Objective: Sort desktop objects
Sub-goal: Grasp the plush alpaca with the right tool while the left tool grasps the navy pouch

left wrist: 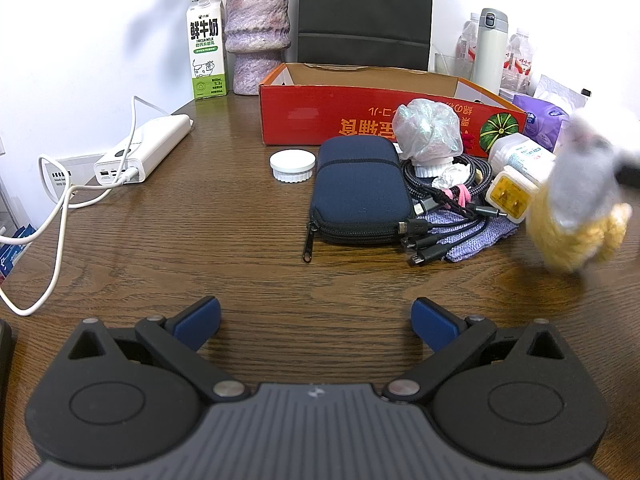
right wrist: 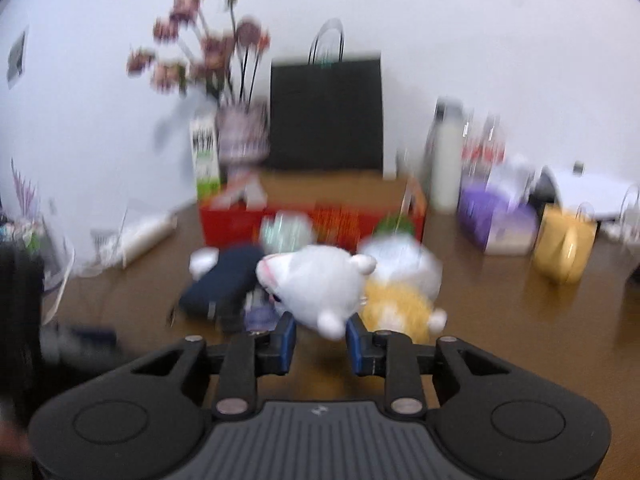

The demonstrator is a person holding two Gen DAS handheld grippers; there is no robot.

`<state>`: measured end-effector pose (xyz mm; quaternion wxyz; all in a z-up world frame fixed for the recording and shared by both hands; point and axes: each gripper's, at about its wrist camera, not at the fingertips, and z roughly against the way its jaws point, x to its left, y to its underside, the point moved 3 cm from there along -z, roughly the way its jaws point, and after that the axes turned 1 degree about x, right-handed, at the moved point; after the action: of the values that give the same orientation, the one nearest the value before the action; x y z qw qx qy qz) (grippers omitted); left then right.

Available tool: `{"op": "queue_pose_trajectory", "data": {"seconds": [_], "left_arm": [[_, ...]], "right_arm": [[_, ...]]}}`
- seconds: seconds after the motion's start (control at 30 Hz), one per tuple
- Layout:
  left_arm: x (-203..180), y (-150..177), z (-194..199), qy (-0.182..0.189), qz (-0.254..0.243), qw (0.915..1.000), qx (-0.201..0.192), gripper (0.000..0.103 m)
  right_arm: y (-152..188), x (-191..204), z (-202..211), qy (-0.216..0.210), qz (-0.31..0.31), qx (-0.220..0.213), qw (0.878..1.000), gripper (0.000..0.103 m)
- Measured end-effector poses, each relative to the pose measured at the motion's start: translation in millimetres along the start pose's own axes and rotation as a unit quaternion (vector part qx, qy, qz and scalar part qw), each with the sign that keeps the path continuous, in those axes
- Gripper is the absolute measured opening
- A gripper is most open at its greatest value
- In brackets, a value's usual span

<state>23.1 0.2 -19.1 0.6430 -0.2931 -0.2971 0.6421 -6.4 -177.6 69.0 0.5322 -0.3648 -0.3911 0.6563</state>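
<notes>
My right gripper is shut on a plush toy with a white head and a yellow body, held above the table; the view is motion-blurred. The left wrist view shows the same plush toy blurred at the right edge. My left gripper stands wide open over bare wood with nothing between its fingers. Ahead of it lie a navy zip pouch, a white round lid, a bundle of black cables, a crumpled plastic bag and a yellow-faced charger. Behind them stands an open red cardboard box.
A white power bank with cables lies at the left. Along the wall stand a milk carton, a vase, a black paper bag, a thermos and a purple tissue pack. A gold bag stands at the right.
</notes>
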Motion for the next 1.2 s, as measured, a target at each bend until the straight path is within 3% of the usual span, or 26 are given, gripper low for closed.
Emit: {"op": "queue_pose_trajectory", "data": {"seconds": [0.1, 0.17, 0.2, 0.23, 0.37, 0.47, 0.57, 0.6, 0.7, 0.77, 0.87, 0.93, 1.07, 1.2], "left_arm": [[0.0, 0.0, 0.0, 0.000, 0.000, 1.0000, 0.000, 0.103], [0.0, 0.0, 0.0, 0.000, 0.000, 1.0000, 0.000, 0.103], [-0.1, -0.2, -0.1, 0.000, 0.000, 1.0000, 0.000, 0.103], [-1.4, -1.4, -1.3, 0.000, -0.002, 1.0000, 0.000, 0.103], [-9.1, -6.8, 0.6, 0.021, -0.033, 0.9992, -0.010, 0.103], [-4.3, -26.2, 0.8, 0.028, -0.020, 0.9982, -0.049, 0.103], [-7.6, -52.0, -12.8, 0.054, -0.019, 0.9974, -0.043, 0.103], [-9.4, -60.3, -21.0, 0.066, -0.024, 0.9969, -0.035, 0.103], [-7.2, -76.8, -44.8, 0.075, -0.023, 0.9970, 0.001, 0.103], [-3.7, -85.3, -56.0, 0.098, -0.015, 0.9950, 0.002, 0.103], [-6.4, -93.1, -77.7, 0.097, -0.023, 0.9947, 0.025, 0.103], [-7.8, -92.0, -90.7, 0.087, -0.017, 0.9950, 0.046, 0.091], [-14.8, -86.6, -85.9, 0.079, -0.028, 0.9963, 0.021, 0.067], [-14.0, -92.9, -54.2, 0.102, -0.028, 0.9944, -0.004, 0.067]], "right_arm": [[-24.6, -18.8, -36.5, 0.017, -0.010, 0.011, 1.000, 0.030], [-29.8, -34.6, -65.7, -0.003, -0.040, 0.029, 0.999, 0.046], [-30.0, -37.8, -81.7, -0.005, -0.043, 0.055, 0.998, 0.059], [-29.6, -42.1, -90.6, -0.009, -0.056, 0.071, 0.996, 0.060], [-23.4, -48.5, -74.7, -0.069, -0.098, 0.051, 0.991, 0.062], [-14.7, -37.9, -69.3, -0.099, -0.055, 0.053, 0.992, 0.075], [-9.3, -26.0, -85.2, -0.095, -0.033, 0.075, 0.992, 0.068], [-9.0, -23.4, -92.2, -0.090, -0.036, 0.086, 0.992, 0.046], [-9.9, -22.1, -83.8, -0.079, -0.048, 0.088, 0.992, 0.044], [-8.2, -23.8, -66.1, -0.084, -0.051, 0.077, 0.992, 0.044], [0.8, -30.7, -49.5, -0.089, -0.069, 0.072, 0.991, 0.044], [7.0, -36.1, -41.4, -0.088, -0.080, 0.065, 0.991, 0.045], [19.1, -36.7, -36.6, -0.087, -0.073, 0.065, 0.991, 0.046], [20.4, -33.5, -31.9, -0.074, -0.065, 0.061, 0.993, 0.045]]}}
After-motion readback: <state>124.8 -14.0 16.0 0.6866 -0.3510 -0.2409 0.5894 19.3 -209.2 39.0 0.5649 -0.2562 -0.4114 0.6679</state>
